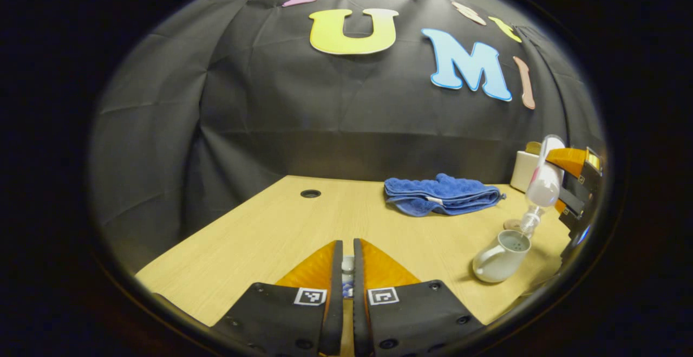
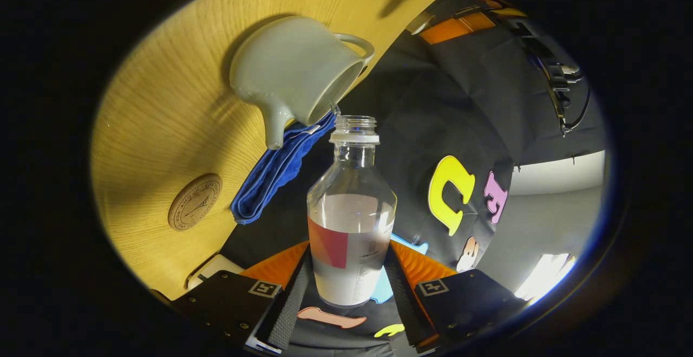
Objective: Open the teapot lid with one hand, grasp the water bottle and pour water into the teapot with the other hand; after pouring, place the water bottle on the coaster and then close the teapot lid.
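The right hand-held gripper (image 2: 349, 286) clamps the bottle (image 2: 351, 227), tipped mouth-down over the open teapot (image 1: 501, 257); the left hand-held gripper (image 1: 347, 270) pinches the lid (image 1: 347, 264) above the table (image 1: 260, 238).

On the bench (image 1: 260, 227) the teapot (image 1: 501, 257) stands near the right edge in the left gripper view, its top uncovered. The bottle (image 1: 541, 183) hangs tilted above it, mouth down over the opening, held between the right tongs (image 2: 349, 281). Behind the teapot, farther back on the bench, lies a folded towel (image 1: 441, 194), with a box (image 1: 525, 170) to its right by the wall. In the right gripper view the coaster (image 2: 195, 202) lies flat on the bench, beside the towel and apart from the teapot. The left tongs (image 1: 347, 270) sit low over the bench's front, well left of the teapot, with a small lid (image 1: 347, 264) between them.
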`<state>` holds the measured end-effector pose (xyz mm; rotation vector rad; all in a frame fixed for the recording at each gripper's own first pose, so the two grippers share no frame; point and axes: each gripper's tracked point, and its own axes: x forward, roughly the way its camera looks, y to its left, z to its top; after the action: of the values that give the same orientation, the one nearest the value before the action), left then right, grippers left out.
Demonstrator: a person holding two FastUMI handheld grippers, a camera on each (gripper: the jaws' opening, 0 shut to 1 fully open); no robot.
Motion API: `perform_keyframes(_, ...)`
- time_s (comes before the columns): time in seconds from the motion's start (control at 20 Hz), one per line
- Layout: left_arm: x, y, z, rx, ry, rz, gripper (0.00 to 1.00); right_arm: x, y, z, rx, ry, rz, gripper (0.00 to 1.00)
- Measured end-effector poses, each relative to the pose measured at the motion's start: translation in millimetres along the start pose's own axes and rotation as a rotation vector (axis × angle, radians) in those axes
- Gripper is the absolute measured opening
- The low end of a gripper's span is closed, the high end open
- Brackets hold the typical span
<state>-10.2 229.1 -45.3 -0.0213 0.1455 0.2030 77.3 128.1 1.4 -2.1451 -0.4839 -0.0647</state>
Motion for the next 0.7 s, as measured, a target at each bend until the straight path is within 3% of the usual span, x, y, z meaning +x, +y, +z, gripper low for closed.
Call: perform_keyframes(0.7, -0.8, 0.7, -1.4, -0.006, 0.008, -0.003, 0.14, 5.3, -9.0, 2.6, -0.013, -0.016, -0.010, 0.77)
